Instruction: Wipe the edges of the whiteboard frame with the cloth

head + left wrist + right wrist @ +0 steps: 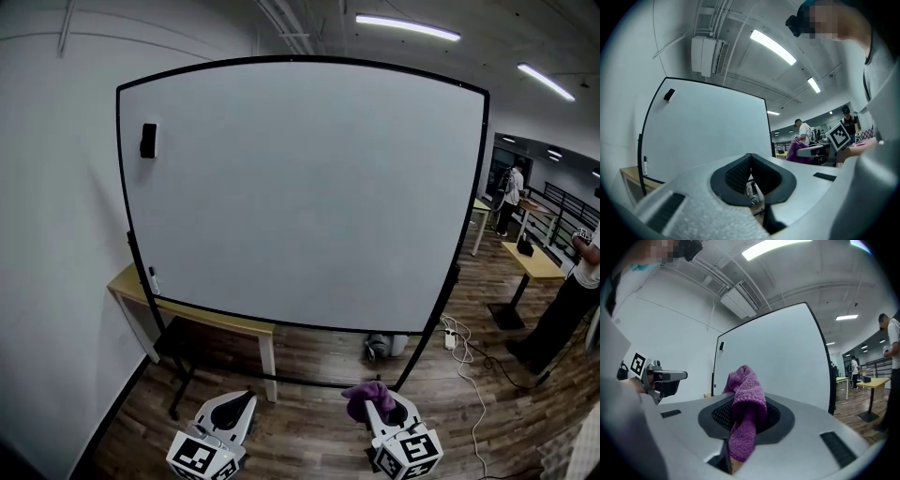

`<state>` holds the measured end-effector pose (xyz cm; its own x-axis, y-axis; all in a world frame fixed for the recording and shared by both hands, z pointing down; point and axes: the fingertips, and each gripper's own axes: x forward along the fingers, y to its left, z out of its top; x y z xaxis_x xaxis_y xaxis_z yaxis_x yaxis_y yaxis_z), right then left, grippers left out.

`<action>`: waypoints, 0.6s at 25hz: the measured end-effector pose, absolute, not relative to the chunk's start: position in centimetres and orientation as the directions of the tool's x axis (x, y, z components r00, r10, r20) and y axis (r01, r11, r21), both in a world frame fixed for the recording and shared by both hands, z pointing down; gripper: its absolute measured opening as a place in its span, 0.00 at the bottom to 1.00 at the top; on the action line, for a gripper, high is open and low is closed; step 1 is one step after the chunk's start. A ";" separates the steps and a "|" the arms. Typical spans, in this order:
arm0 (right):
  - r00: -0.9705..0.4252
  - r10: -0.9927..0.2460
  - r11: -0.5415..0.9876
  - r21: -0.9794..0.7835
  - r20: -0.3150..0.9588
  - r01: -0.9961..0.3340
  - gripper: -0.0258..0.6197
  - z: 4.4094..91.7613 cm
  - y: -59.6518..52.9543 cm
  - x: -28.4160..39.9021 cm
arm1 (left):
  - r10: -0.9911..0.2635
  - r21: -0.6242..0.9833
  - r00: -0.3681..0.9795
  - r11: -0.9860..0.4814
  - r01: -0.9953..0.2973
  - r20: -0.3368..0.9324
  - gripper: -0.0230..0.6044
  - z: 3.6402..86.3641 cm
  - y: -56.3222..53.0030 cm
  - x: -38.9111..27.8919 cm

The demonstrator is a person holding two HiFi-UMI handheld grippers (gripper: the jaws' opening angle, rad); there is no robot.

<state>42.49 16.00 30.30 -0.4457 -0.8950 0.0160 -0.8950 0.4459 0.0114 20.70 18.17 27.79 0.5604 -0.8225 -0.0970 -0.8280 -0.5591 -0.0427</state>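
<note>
My right gripper (382, 412) fingers clamped on purple knitted cloth (369, 397), held low, well apart from black whiteboard frame (123, 197). Left gripper (242, 405) fingers together, empty. Wiping not begun, I reckon; every edge left.

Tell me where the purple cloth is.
The cloth is clamped in the right gripper, low and right of centre in the head view, short of the whiteboard.

two hand-held tools, the left gripper (236, 405) and right gripper (389, 410), in pale grey moulded shells, black mesh-textured pads lining the jaws, short black slots on top; each bears a white marker cube (199, 458) printed with black squares; the person wears a light top (883, 84) and a black head camera (794, 23)
</note>
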 end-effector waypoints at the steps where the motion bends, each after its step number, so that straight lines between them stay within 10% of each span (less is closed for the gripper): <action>1: -0.454 -0.891 0.454 0.015 0.015 -0.891 0.16 30.3 16.3 42.7 | -0.828 -0.042 0.552 -0.551 -0.834 -0.096 0.06 27.8 18.7 20.9; 15: -0.525 -0.851 0.525 0.015 -0.008 -0.851 0.16 29.8 19.4 44.6 | -0.862 -0.050 0.498 -0.496 -0.867 -0.094 0.06 27.4 22.5 23.6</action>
<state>44.59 19.38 29.82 -0.5254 -0.8508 -0.0080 -0.8508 0.5253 0.0153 23.58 22.51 27.38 0.4984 -0.8618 -0.0943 -0.8669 -0.4958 -0.0505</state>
